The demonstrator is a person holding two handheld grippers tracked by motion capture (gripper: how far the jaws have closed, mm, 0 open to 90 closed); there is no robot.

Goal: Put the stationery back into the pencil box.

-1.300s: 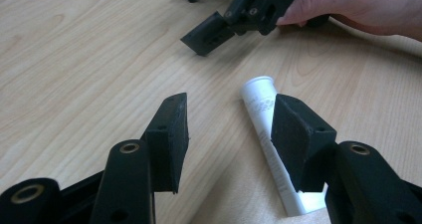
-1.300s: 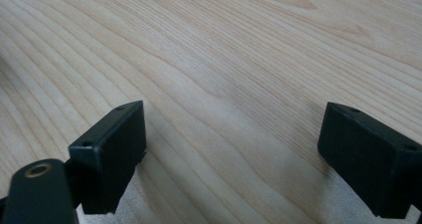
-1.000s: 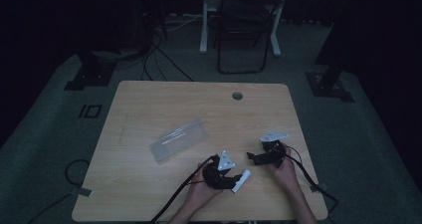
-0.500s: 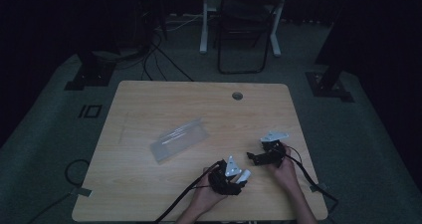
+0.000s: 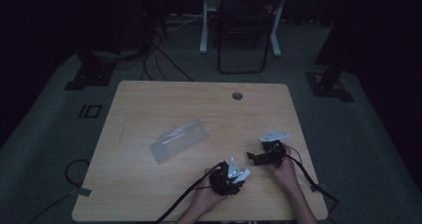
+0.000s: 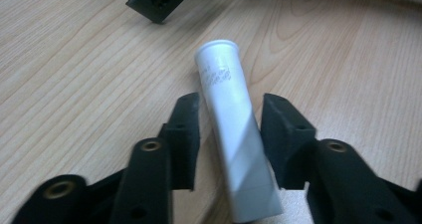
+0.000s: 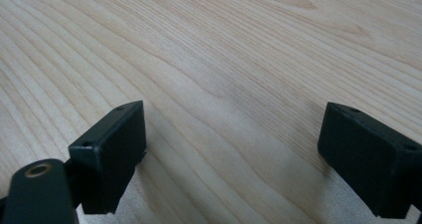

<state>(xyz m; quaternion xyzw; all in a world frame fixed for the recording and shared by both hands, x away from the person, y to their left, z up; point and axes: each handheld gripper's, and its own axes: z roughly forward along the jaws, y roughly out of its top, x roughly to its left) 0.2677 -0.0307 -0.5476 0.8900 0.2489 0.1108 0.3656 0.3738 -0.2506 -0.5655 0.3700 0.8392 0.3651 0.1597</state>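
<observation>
Tube (image 6: 230, 129), white and slim with a flared rim at its far end, lies between the two black jaws of the left hand-held gripper (image 6: 230, 134), running lengthwise along them and leaning a little to one side, its rim end reaching out past the jaw tips over the wooden surface (image 6: 74, 74). Those jaws have just been closing with the tube between them; in the left gripper view a thin gap seems to remain on each side of the tube, so whether the pads already press on it cannot be told. In the high view the left hand-held gripper (image 5: 234, 174) sits near the front edge of the surface (image 5: 149, 194), right of the middle, and the tube (image 5: 242, 174) shows as a small white piece at its tip, pointing toward the right hand-held gripper (image 5: 254, 158), which is just beside it, a little farther back and to the right. The right hand-held gripper (image 7: 231, 154) has its jaws spread wide apart over bare wood with nothing between them. A dark corner of that gripper (image 6: 159, 2) shows at the top of the left gripper view, beyond the tube's rim and apart from it. A clear plastic bag (image 5: 180, 138) lies flat near the middle of the surface, well apart from both grippers.
</observation>
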